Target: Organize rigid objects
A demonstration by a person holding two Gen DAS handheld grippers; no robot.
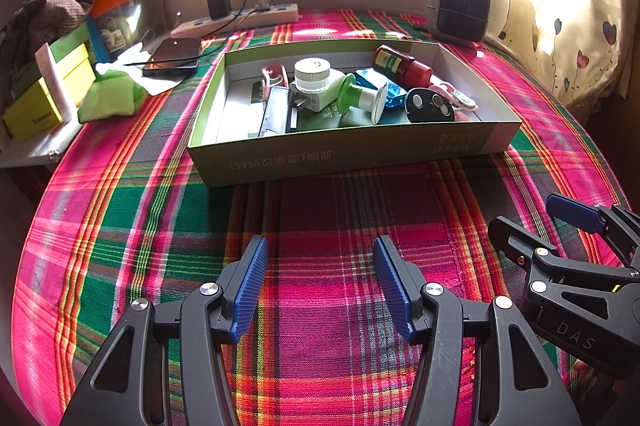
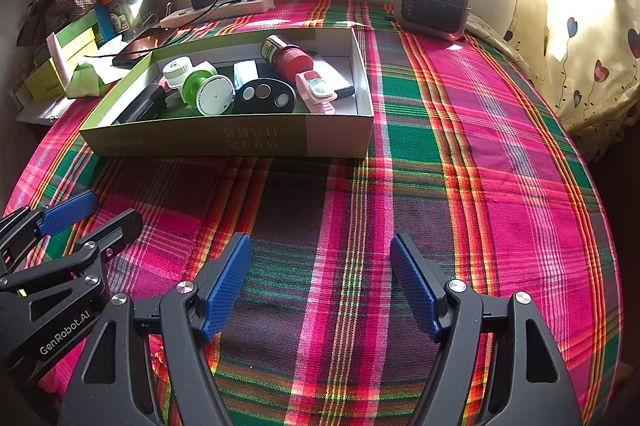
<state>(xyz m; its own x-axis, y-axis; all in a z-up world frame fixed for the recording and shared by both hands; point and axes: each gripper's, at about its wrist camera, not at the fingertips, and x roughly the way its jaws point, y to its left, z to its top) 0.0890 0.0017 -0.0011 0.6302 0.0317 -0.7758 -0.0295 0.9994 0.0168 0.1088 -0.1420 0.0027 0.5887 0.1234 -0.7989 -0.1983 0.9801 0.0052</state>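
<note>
Our left gripper [image 1: 320,286] and right gripper [image 2: 320,286] were wide open and held nothing, low in both frames. The box [image 1: 340,154] of small things sat upper middle. We should reach in slowly and pick one thing.

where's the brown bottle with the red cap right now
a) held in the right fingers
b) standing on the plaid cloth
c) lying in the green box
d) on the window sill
c: the brown bottle with the red cap lies on its side inside the green box, among the other small items.
</note>
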